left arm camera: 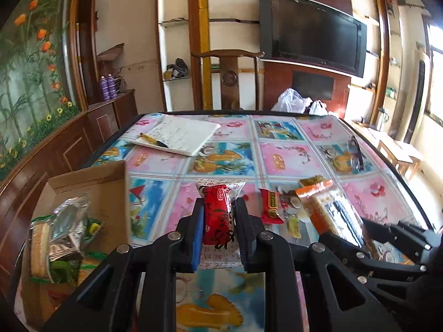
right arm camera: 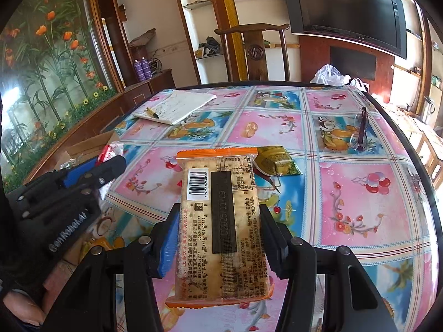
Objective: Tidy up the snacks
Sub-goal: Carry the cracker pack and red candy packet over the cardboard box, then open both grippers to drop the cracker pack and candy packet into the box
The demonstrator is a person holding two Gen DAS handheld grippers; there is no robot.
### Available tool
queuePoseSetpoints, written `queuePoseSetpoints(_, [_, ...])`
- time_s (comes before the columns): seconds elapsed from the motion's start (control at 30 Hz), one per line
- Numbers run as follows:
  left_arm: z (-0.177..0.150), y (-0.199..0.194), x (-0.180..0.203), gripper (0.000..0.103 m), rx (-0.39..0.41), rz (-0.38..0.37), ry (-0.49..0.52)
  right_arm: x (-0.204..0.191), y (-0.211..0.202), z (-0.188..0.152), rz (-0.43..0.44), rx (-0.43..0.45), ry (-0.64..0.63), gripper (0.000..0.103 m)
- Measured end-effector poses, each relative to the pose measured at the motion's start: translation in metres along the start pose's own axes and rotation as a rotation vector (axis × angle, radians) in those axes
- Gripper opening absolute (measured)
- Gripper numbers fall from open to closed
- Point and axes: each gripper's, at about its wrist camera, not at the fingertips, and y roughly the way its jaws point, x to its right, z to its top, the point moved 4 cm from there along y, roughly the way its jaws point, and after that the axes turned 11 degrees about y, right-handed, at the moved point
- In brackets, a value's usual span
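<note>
Gripping a red snack packet (left arm camera: 217, 215) between its pads above the surface (left arm camera: 277, 152), the left tool (left arm camera: 218, 232) hangs beside the cardboard box (left arm camera: 91, 182); the right tool (right arm camera: 218, 238) clamps a cracker pack (right arm camera: 218, 221) lengthwise.

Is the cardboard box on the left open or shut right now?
Open. The cardboard box has its flap standing up, and snack packets show loose inside it in the left wrist view.
</note>
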Motion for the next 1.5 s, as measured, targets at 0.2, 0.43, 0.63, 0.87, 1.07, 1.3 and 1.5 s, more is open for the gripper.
queuePoseSetpoints(0.2, [-0.011, -0.012, -0.062, 0.020, -0.016, 0.055, -0.116, -0.054, -0.003, -0.010, 0.074, 0.003, -0.037, 0.057])
queuePoseSetpoints(0.43, [-0.048, -0.026, -0.137, 0.021, -0.081, 0.152, -0.228, -0.145, 0.010, -0.033, 0.191, -0.026, -0.132, 0.058])
queuePoseSetpoints(0.63, [-0.086, -0.023, -0.173, 0.021, -0.148, 0.151, -0.283, -0.203, 0.035, -0.058, 0.234, -0.090, -0.232, 0.058])
queuePoseSetpoints(0.87, [-0.098, -0.019, -0.184, 0.021, -0.156, 0.182, -0.307, -0.216, 0.063, -0.063, 0.241, -0.143, -0.232, 0.058])
queuePoseSetpoints(1.07, [-0.107, -0.011, -0.194, 0.030, -0.166, 0.138, -0.356, -0.218, 0.072, -0.065, 0.301, -0.173, -0.206, 0.060])
queuePoseSetpoints(1.3, [-0.099, -0.020, -0.193, 0.067, -0.092, 0.148, -0.373, -0.210, 0.051, -0.059, 0.328, -0.118, -0.207, 0.073])
queuePoseSetpoints(1.5, [-0.098, -0.038, -0.188, 0.076, -0.052, 0.258, -0.351, -0.193, 0.018, -0.048, 0.346, -0.050, -0.182, 0.074])
